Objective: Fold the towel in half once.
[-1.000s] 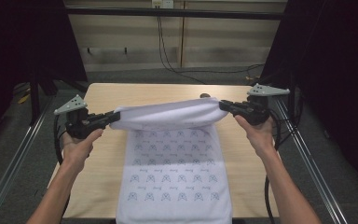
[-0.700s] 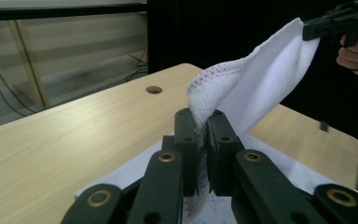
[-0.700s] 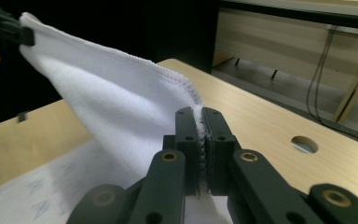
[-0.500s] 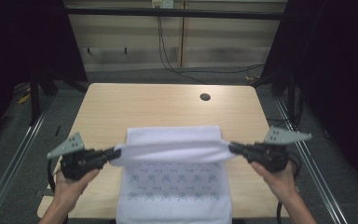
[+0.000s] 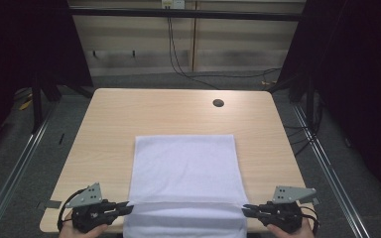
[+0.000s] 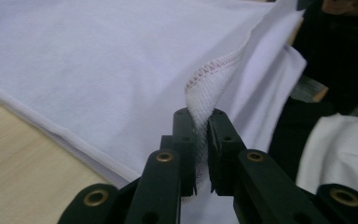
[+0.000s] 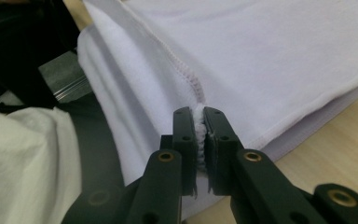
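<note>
Both the left gripper (image 5: 127, 204) and right gripper (image 5: 245, 208) are pinching the folded white terry towel's (image 5: 186, 168) near corners on the pale wooden table (image 5: 109, 119), finishing a fold, so releasing looks next.

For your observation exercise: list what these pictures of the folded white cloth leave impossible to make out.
- High view: the white cloth's near end runs past the bottom edge.
- High view: the hands behind the left tool and right tool are cut off by that edge.
- Both gripper views: the cloth's underside, hidden by its folded-over top layer.
- High view: the table hole's depth, too small.
</note>
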Action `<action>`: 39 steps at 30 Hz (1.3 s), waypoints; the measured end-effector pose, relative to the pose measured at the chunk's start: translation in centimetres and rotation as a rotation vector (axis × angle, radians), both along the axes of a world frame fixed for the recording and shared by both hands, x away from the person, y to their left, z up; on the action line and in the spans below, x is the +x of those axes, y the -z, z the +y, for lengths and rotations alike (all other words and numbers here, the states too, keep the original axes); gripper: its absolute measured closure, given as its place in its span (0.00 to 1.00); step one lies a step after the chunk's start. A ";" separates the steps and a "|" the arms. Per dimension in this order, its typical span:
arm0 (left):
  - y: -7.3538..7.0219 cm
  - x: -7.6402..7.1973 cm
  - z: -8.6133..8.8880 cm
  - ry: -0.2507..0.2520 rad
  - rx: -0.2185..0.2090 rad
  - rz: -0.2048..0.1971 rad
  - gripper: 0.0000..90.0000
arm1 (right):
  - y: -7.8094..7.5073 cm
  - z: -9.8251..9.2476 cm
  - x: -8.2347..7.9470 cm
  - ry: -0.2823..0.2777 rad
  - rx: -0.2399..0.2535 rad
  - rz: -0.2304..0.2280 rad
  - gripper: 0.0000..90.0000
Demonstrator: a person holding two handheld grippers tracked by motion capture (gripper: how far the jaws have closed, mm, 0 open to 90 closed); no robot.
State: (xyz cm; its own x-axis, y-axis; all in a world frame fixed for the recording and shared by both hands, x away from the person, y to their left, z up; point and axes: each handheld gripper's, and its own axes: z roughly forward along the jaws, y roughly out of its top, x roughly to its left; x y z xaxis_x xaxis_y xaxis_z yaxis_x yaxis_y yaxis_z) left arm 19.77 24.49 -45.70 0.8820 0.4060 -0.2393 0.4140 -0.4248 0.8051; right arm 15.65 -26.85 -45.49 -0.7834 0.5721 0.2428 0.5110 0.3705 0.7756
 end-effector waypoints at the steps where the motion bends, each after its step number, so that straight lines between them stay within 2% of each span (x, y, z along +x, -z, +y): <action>1: 0.0 0.0 0.0 0.000 0.000 0.000 0.90 | 0.0 0.0 0.0 0.000 0.000 0.000 0.94; 2: 0.0 -0.8 0.2 0.019 -0.019 -0.003 0.87 | 0.2 0.1 -0.5 -0.027 -0.009 0.023 0.91; 4: 0.0 -1.1 0.4 0.026 -0.015 -0.003 0.84 | 0.3 0.1 -0.8 -0.048 -0.028 0.033 0.89; 5: 0.0 -1.3 0.7 -0.009 -0.013 -0.026 0.81 | 0.3 0.1 -1.3 -0.055 -0.020 0.037 0.83; 6: 0.0 -1.1 1.8 0.003 -0.054 -0.008 0.80 | 0.2 0.1 -1.5 -0.055 -0.019 0.040 0.79; 7: 0.0 -1.1 1.8 0.003 -0.054 -0.008 0.79 | 0.2 0.1 -1.5 -0.055 -0.019 0.040 0.79; 8: 0.1 -1.0 2.3 -0.025 -0.068 -0.008 0.79 | 0.0 0.0 -1.7 -0.057 -0.022 0.042 0.75; 10: 0.2 -0.3 3.0 -0.053 -0.094 0.004 0.78 | -0.5 -0.3 -2.2 -0.077 0.002 0.037 0.78; 11: 0.4 0.8 3.0 -0.085 -0.083 0.013 0.76 | -0.9 -0.6 -2.0 -0.043 0.023 0.016 0.78; 12: 0.5 1.6 2.8 -0.112 -0.087 0.030 0.76 | -0.9 -0.6 -1.5 -0.035 0.033 0.011 0.78; 13: 0.5 1.6 2.8 -0.112 -0.087 0.030 0.75 | -0.9 -0.6 -1.5 -0.035 0.033 0.011 0.78; 14: 0.3 3.4 2.1 -0.120 -0.082 0.030 0.76 | -0.8 -0.4 -0.1 0.005 0.037 -0.006 0.79; 15: 0.2 4.4 1.5 -0.127 -0.072 0.023 0.76 | -0.8 -0.2 0.9 0.012 0.039 -0.005 0.79; 16: 0.3 5.5 0.9 -0.129 -0.070 0.037 0.75 | -0.7 0.0 1.9 0.018 0.037 -0.017 0.79; 17: 0.3 5.5 0.9 -0.129 -0.070 0.037 0.75 | -0.7 0.0 1.9 0.018 0.037 -0.017 0.79; 18: 0.4 6.7 0.3 -0.136 -0.059 0.040 0.75 | -0.6 0.3 3.1 0.035 0.038 -0.018 0.79; 19: 0.6 7.9 -0.3 -0.148 -0.043 0.040 0.75 | -0.3 0.8 5.8 0.041 0.020 -0.017 0.78; 20: 0.9 9.1 -0.9 -0.153 -0.029 0.053 0.75 | -0.3 0.8 5.8 0.041 0.020 -0.017 0.78; 21: 1.3 10.3 -1.6 -0.160 -0.005 0.065 0.75 | 0.1 1.5 8.6 0.061 -0.021 -0.014 0.77; 22: 1.7 11.4 -2.1 -0.185 0.016 0.048 0.75 | 0.1 1.5 8.6 0.061 -0.021 -0.014 0.77; 24: 2.5 13.5 -3.3 -0.201 0.035 0.081 0.74 | 0.7 2.1 11.2 0.077 -0.046 -0.010 0.77; 26: 3.1 15.1 -4.2 -0.190 0.102 0.078 0.69 | 1.6 2.7 13.5 0.084 -0.067 0.015 0.71; 27: 3.2 15.5 -4.5 -0.225 0.134 0.046 0.68 | 2.4 3.6 15.2 0.095 -0.112 0.016 0.68; 28: 3.3 16.2 -4.5 -0.246 0.087 0.057 0.67 | 2.8 4.0 15.7 0.099 -0.126 0.014 0.67; 29: 3.3 16.2 -4.5 -0.246 0.087 0.057 0.67 | 2.8 4.0 15.7 0.099 -0.126 0.014 0.67; 30: 3.6 16.3 -4.7 -0.246 0.145 0.035 0.66 | 3.4 4.7 16.4 0.110 -0.158 0.001 0.65; 31: 3.6 16.3 -4.7 -0.246 0.145 0.035 0.66 | 3.4 4.7 16.4 0.110 -0.158 0.001 0.65; 32: 4.5 16.3 -4.5 -0.255 0.171 0.033 0.66 | 3.7 5.3 16.8 0.116 -0.186 -0.015 0.63; 33: 4.6 16.2 -4.3 -0.253 0.160 0.011 0.69 | 3.7 5.6 16.8 0.138 -0.229 -0.049 0.62; 34: 4.6 16.2 -4.3 -0.253 0.160 0.011 0.69 | 3.7 5.9 16.8 0.142 -0.242 -0.071 0.63; 35: 4.6 16.1 -4.2 -0.258 0.154 0.025 0.69 | 3.7 5.9 16.8 0.142 -0.242 -0.071 0.63; 37: 4.6 15.6 -4.2 -0.241 0.165 0.014 0.69 | 4.4 5.9 17.5 0.129 -0.240 -0.022 0.64; 39: 4.5 15.5 -4.1 -0.228 0.162 0.029 0.69 | 4.5 5.8 17.4 0.120 -0.233 -0.025 0.64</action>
